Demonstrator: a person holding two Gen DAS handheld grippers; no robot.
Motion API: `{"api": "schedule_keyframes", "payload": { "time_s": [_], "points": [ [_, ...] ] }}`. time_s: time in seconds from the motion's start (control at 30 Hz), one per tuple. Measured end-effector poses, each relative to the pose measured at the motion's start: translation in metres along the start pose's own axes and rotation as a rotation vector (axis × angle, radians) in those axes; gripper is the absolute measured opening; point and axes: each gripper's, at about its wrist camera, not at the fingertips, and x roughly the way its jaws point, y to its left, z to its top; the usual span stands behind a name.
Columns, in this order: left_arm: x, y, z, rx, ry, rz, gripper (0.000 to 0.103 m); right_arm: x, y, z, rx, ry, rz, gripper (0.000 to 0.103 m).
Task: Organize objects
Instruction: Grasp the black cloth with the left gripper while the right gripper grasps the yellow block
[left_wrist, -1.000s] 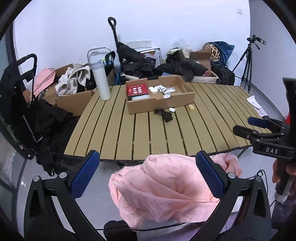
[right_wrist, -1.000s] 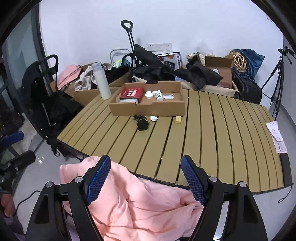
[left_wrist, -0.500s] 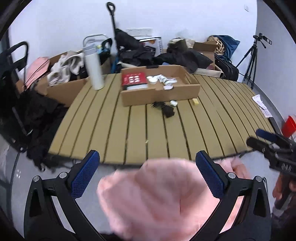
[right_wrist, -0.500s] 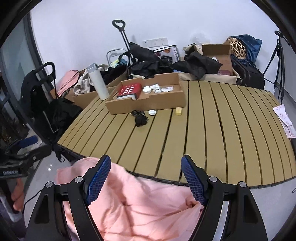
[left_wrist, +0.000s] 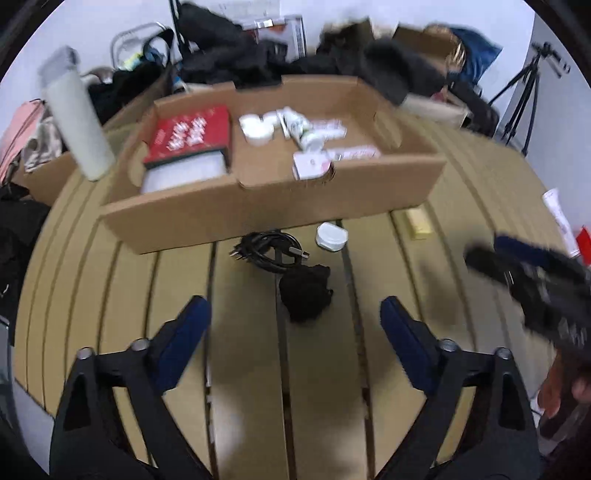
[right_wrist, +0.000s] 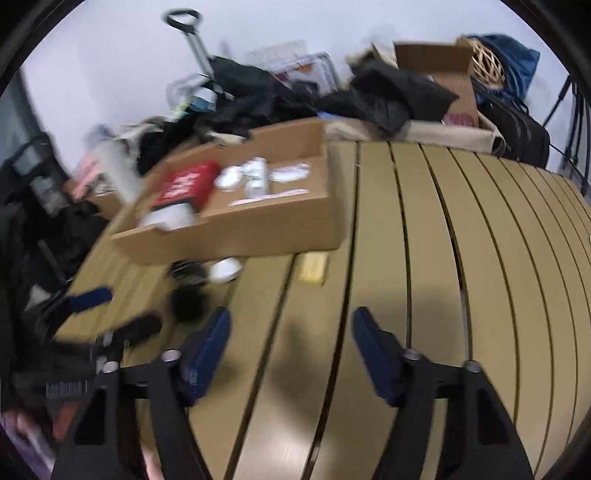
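Far left on the slatted table (left_wrist: 369, 424), a tall white bottle (left_wrist: 75, 118), standing. Just right of it, a flat cardboard box (left_wrist: 258, 203): red book (left_wrist: 188, 134) in its left part, small white jars and tubes (left_wrist: 295, 129) in its right part. Near the box, on the slats, a coiled black cable (left_wrist: 267, 247), then a black lump (left_wrist: 304, 293), a small white round case (left_wrist: 331, 236) and a yellow block (left_wrist: 417, 221) further right. Left gripper (left_wrist: 295, 321) hovering over the lump, blue pads apart and closing, nothing pinched between. Right gripper (right_wrist: 291, 332) over bare slats on the right, pads apart too and closing, gripping nothing.
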Motion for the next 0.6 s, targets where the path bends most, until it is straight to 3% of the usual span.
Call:
{"api": "schedule_keyframes", "payload": {
  "time_s": [0.17, 0.2, 0.23, 0.4, 0.47, 0.6],
  "points": [
    [0.038, 0.001, 0.000, 0.005, 0.097, 0.015, 0.048, 0.053, -0.001, 0.017, -0.028, 0.023, -0.083, 0.058],
    [0.040, 0.002, 0.000, 0.001, 0.102, -0.009, 0.047, 0.059, 0.001, 0.018, -0.035, 0.026, -0.094, 0.051],
    [0.038, 0.003, 0.000, -0.003, 0.091, -0.015, 0.032, 0.063, 0.002, 0.018, -0.043, 0.030, -0.108, 0.041],
    [0.027, 0.008, -0.005, -0.022, 0.085, -0.014, 0.028, 0.073, 0.004, 0.011, -0.042, 0.038, -0.128, 0.024],
    [0.014, 0.011, -0.009, -0.036, 0.063, -0.039, 0.028, 0.070, 0.002, 0.010, -0.032, 0.043, -0.116, 0.023],
    [-0.046, 0.020, -0.023, -0.034, -0.010, -0.002, 0.028, 0.041, 0.007, 0.005, -0.032, 0.026, -0.085, 0.023]
  ]
}}
